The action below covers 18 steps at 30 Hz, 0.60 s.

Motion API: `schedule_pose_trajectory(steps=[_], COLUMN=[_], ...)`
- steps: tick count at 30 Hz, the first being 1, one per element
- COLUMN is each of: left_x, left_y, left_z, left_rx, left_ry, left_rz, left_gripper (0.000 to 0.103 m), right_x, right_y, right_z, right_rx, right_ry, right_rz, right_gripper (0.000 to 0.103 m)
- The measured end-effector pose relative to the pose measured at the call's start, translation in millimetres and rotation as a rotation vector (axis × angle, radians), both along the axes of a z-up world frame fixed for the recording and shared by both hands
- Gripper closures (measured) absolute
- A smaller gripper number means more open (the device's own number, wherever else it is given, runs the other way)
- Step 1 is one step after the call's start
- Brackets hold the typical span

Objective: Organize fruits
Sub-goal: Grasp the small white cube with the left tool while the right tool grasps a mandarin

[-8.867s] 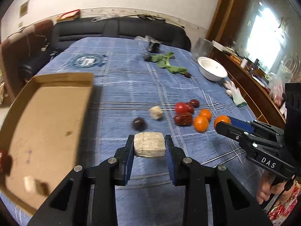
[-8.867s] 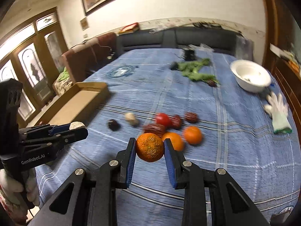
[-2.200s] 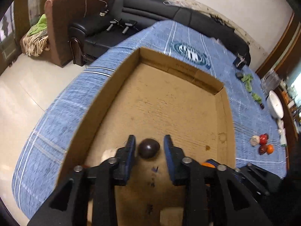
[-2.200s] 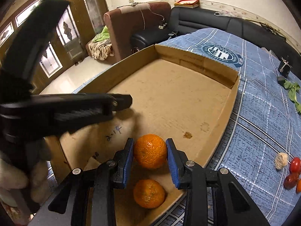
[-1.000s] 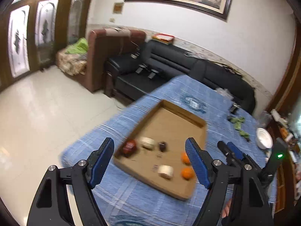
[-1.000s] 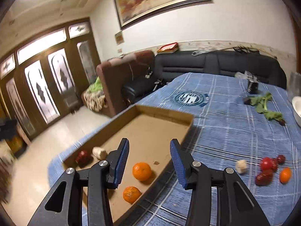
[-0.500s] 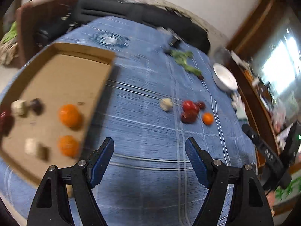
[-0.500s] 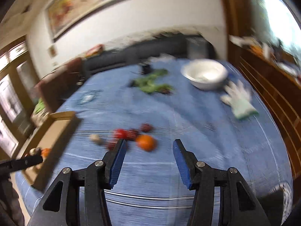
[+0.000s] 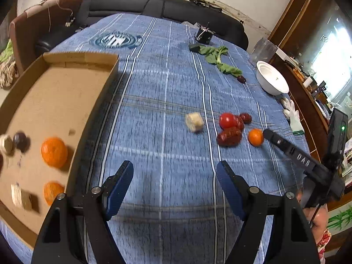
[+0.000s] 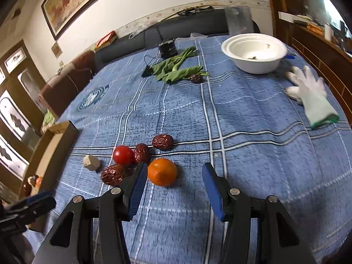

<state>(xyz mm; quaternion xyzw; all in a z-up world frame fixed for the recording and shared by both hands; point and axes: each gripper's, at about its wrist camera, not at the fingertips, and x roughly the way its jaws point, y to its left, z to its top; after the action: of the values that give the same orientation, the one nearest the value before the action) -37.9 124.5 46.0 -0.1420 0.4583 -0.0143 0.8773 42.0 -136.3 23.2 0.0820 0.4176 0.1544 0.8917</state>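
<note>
A cardboard tray (image 9: pixel 103 88) at the left of the blue cloth holds two oranges (image 9: pixel 54 152), a dark fruit (image 9: pixel 21 140) and pale chunks. Loose on the cloth lie a pale chunk (image 9: pixel 194 121), a red tomato (image 9: pixel 227 120), red dates (image 9: pixel 228 136) and a small orange (image 9: pixel 255 136). My left gripper (image 9: pixel 175 179) hangs open and empty over bare cloth, short of the pale chunk. My right gripper (image 10: pixel 173 181) is open, the orange (image 10: pixel 162 171) just beyond its left finger, tomato (image 10: pixel 123 154) and dates (image 10: pixel 162 142) to the left. Nothing is held.
Green leaves (image 10: pixel 176 69), a black device (image 10: pixel 167 48) and a lone date (image 10: pixel 196 78) lie far on the cloth. A white bowl (image 10: pixel 255 54) and a white glove (image 10: pixel 312 92) sit at the right. A dark sofa (image 9: pixel 154 4) runs behind the table.
Both grippers swung away from the tray, empty, and dropped toward the loose fruit on the cloth. The right one now sits close behind the small orange, its jaws a little wider than a second ago.
</note>
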Motion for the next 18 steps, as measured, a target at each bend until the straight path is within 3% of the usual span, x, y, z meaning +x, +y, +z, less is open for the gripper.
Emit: schedule_pose_trajectory(steps=[6, 12, 16, 18], left_x=[40, 72, 83, 86], left_y=[-9, -19, -25, -28], left_z=[-1, -26, -33, -34], left_rx=[0.039, 0.053, 0.059, 0.076], left_ry=[-0.062, -0.007, -0.005, -0.011], left_rz=[-0.026, -0.05, -0.048, -0.043], left_gripper=[0.027, 0.036, 0.049, 0.069], right_x=[8, 9, 10, 10], right_y=[11, 21, 25, 26], right_z=[-10, -17, -19, -20], right_rx=[-0.02, -0.034, -0.05, -0.064], right_ry=[-0.008, -0.009, -0.01, -0.014], right_rz=[0.032, 0.07, 0.072, 0.069], right_gripper=[0.048, 0.049, 0.056, 0.064])
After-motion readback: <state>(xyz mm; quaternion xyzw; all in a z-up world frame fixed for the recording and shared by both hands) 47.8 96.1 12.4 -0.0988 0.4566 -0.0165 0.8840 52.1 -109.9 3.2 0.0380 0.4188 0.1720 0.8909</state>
